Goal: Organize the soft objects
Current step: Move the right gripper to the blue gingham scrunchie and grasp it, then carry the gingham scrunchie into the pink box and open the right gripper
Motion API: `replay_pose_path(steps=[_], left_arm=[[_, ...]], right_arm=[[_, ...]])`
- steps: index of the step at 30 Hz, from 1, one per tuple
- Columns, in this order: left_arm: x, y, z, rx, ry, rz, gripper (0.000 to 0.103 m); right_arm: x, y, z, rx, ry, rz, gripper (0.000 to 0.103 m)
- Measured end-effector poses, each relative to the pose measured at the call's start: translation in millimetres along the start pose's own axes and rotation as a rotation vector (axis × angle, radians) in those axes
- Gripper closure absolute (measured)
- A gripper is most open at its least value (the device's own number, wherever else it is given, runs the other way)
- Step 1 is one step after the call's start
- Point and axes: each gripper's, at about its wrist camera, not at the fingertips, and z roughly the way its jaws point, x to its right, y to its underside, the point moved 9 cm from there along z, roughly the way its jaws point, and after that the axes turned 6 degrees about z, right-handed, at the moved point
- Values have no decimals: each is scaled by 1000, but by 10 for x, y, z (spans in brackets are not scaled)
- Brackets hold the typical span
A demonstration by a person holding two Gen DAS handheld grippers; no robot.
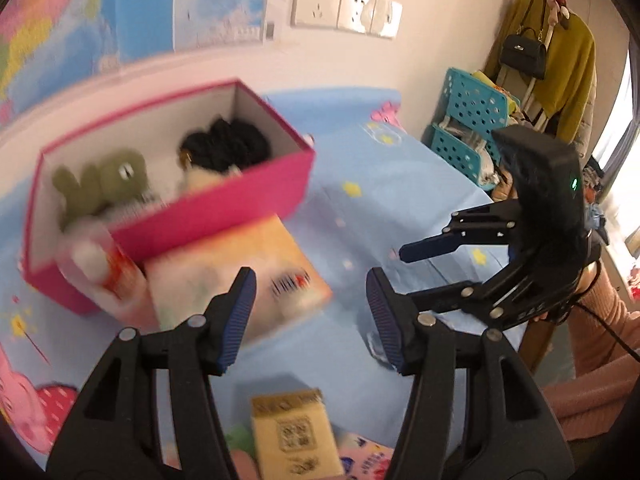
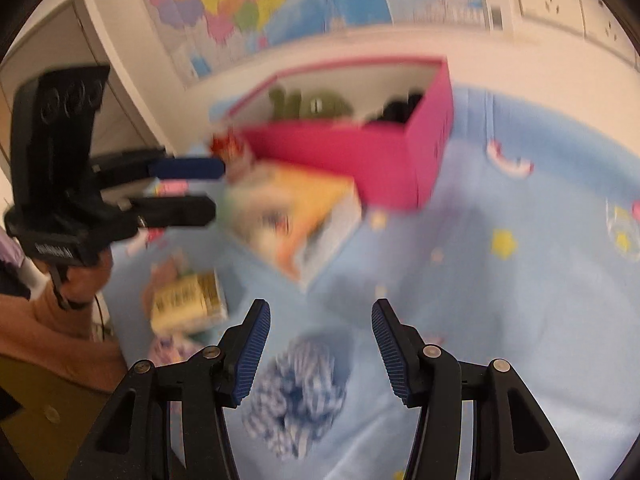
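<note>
A pink box (image 1: pixel 224 216) (image 2: pixel 360 156) stands on the blue bed sheet (image 1: pixel 380 208). Inside lie a green plush toy (image 1: pixel 104 184) (image 2: pixel 316 104) and a black fuzzy item (image 1: pixel 228 146) (image 2: pixel 400 110). My left gripper (image 1: pixel 312 316) is open and empty, above the sheet in front of the box. My right gripper (image 2: pixel 320 344) is open and empty, just above a blue-and-white striped scrunchie (image 2: pixel 296 392) on the sheet. The right gripper also shows in the left wrist view (image 1: pixel 404 268), and the left gripper in the right wrist view (image 2: pixel 218 188).
A colourful flat box (image 1: pixel 240 280) (image 2: pixel 304 216) lies against the pink box's front. A plastic packet (image 1: pixel 104 268) leans at the pink box's corner. A small yellow packet (image 1: pixel 296 436) (image 2: pixel 188 300) lies nearer. Teal baskets (image 1: pixel 468 132) and a clothes rack (image 1: pixel 548 60) stand beyond the bed.
</note>
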Motion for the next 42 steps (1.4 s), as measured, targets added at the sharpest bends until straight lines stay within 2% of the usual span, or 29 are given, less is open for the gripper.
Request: replay_pose_path(steps=[4,13,15,21,26,31,34,36,37,40,42], left_arm=[[48,194,75,-25,33,-39,44],[162,444,168,-69,80,-66,44],[174,472,182,-75,86,-66,44],[235,516,217,-86,83,-58,44],[282,531,227,-91,89,-58,44],[308,546,251,-98,98,-59,44],[314,565,274,-107,98,-59,44],[318,580,283,-111,102,-61,44],[319,588,286,-114,102,-63,44],[323,618,303,-124,106,-67,44],[323,630,321,-129,112,-65,44]], right_arm=[[13,261,78,-44,1,25,49],[-37,330,196,-61,4,23,52],[-32,338,216,-62,24,16,63],[-25,327,206,-40,48,15,81],[-47,291,123,-2,46,16,89],[-67,268,65,8,36,28,90],[-17,281,112,-4,45,56,86],[16,313,173,-30,21,93,62],[40,316,202,-31,32,97,61],[39,331,287,-44,18,90,61],[26,343,308,-50,19,77,74]])
